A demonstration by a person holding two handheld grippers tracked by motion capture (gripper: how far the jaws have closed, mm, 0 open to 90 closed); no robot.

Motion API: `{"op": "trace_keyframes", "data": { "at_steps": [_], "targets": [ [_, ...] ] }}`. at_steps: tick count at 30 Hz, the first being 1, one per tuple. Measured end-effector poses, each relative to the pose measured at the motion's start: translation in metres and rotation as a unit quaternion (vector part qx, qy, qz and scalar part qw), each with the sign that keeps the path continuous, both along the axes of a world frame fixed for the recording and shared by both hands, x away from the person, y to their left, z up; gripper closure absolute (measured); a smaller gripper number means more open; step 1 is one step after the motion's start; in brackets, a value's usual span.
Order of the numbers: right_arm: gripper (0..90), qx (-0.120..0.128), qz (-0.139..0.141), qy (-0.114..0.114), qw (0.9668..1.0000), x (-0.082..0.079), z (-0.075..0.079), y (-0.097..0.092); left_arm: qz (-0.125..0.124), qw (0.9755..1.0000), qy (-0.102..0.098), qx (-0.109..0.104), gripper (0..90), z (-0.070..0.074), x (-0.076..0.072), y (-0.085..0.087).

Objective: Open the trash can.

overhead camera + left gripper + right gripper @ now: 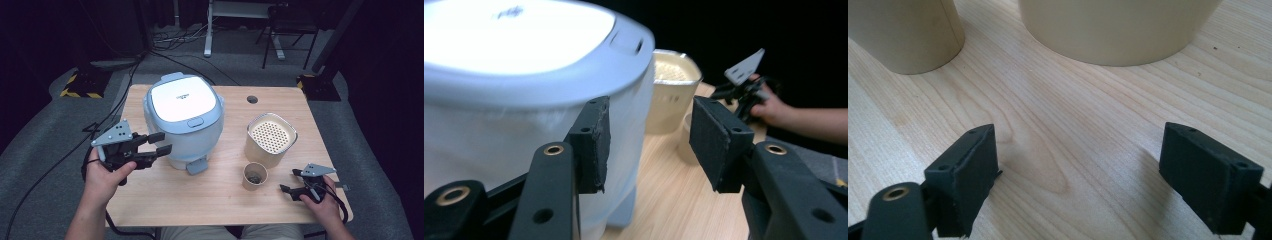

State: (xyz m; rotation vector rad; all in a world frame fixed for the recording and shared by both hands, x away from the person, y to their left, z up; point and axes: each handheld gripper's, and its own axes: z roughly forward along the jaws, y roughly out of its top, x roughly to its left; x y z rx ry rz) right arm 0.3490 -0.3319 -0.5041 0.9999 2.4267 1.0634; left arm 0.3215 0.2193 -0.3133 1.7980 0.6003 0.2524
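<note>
Beside the rice cooker (182, 120), the left gripper (161, 144) hovers with fingers apart and empty, while the right gripper (287, 181), farther off, also gapes empty.

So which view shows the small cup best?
The high view: the small cup shows whole, open top with something dark inside. The right gripper view catches just its lower wall; the left gripper view shows a sliver behind a pad.

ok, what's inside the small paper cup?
The small paper cup holds a dark little clump at its bottom, too small to identify. Its wall hides the rest of the inside. Beside it, the beige container is capped by a perforated lid.
</note>
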Motion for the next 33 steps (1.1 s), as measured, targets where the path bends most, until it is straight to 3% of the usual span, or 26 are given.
{"op": "trace_keyframes", "data": {
  "at_steps": [2,5,6,13,23,29,33],
  "targets": [
    [15.9,0.000,0.000,0.000,1.0000,0.000,0.000,0.000,-0.019,0.9997,-0.012,-0.007,55.3,0.009,0.001,-0.009],
    [15.9,0.000,-0.001,0.000,1.0000,0.000,0.000,0.000,-0.023,0.9995,-0.024,-0.001,60.5,0.014,0.004,-0.014],
    [15.9,0.000,-0.001,0.000,1.0000,0.000,0.000,0.000,-0.031,0.9985,-0.043,0.009,64.5,0.021,0.008,-0.020],
    [15.9,0.001,-0.001,0.000,1.0000,0.000,0.000,0.000,-0.037,0.9987,-0.036,0.004,82.2,0.030,0.030,-0.032],
    [15.9,0.000,-0.001,0.000,1.0000,0.000,0.000,0.000,-0.037,0.9991,-0.020,-0.004,87.6,0.028,0.055,-0.053],
    [15.9,0.001,-0.001,0.000,1.0000,0.000,0.000,0.000,-0.029,0.9992,-0.005,0.026,90.0,0.023,0.063,-0.066],
    [15.9,0.001,-0.001,0.000,1.0000,0.000,0.000,0.000,-0.023,0.9989,-0.007,0.039,90.0,0.021,0.064,-0.070]
  ]
}}
